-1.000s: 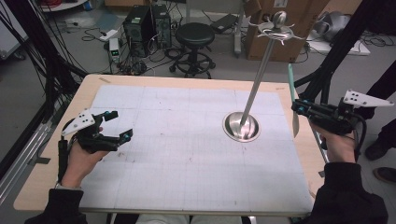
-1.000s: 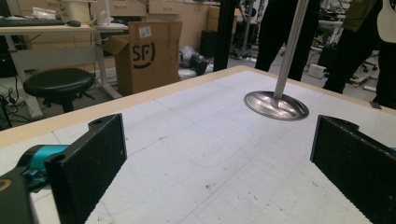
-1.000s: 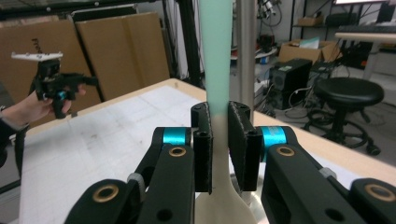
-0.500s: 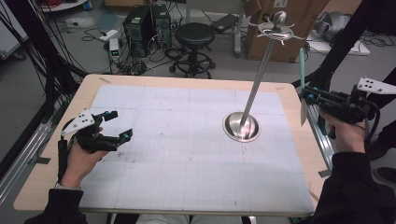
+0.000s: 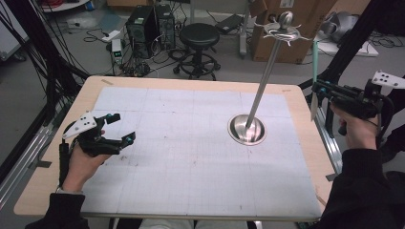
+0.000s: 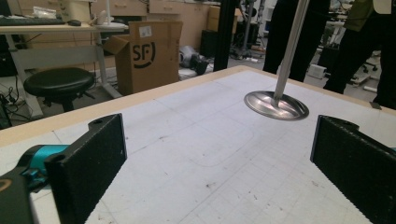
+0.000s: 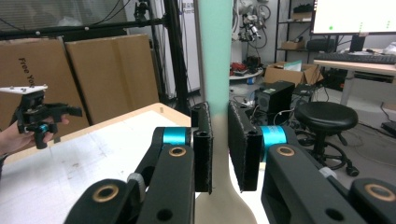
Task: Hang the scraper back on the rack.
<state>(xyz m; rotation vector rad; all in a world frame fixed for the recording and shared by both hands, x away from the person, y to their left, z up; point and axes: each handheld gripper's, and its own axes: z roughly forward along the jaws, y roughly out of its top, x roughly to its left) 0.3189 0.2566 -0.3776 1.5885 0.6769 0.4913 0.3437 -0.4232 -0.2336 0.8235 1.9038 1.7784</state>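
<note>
Cluttered lab floor with a black stool (image 5: 199,34), computer towers and cardboard boxes (image 5: 305,19) lies behind the surface (image 5: 296,95), whose top carries a white gridded mat (image 5: 191,157). My right gripper (image 5: 319,88) sits raised off the right edge of the surface, pointing left, with my right hand (image 5: 356,129) wrapped around its handle and the dark sleeve coming up from below. Its jaws are pinched narrow on a slim utensil (image 7: 215,60), mint green above and cream below, standing upright between them; I cannot tell what kind of utensil it is. My left gripper (image 5: 120,129) rests low over the mat's left side, my left hand (image 5: 83,160) under it, jaws spread wide with nothing between them. Between the two, right of centre, a metal stand (image 5: 260,95) rises tilted from its round base on the mat.
</note>
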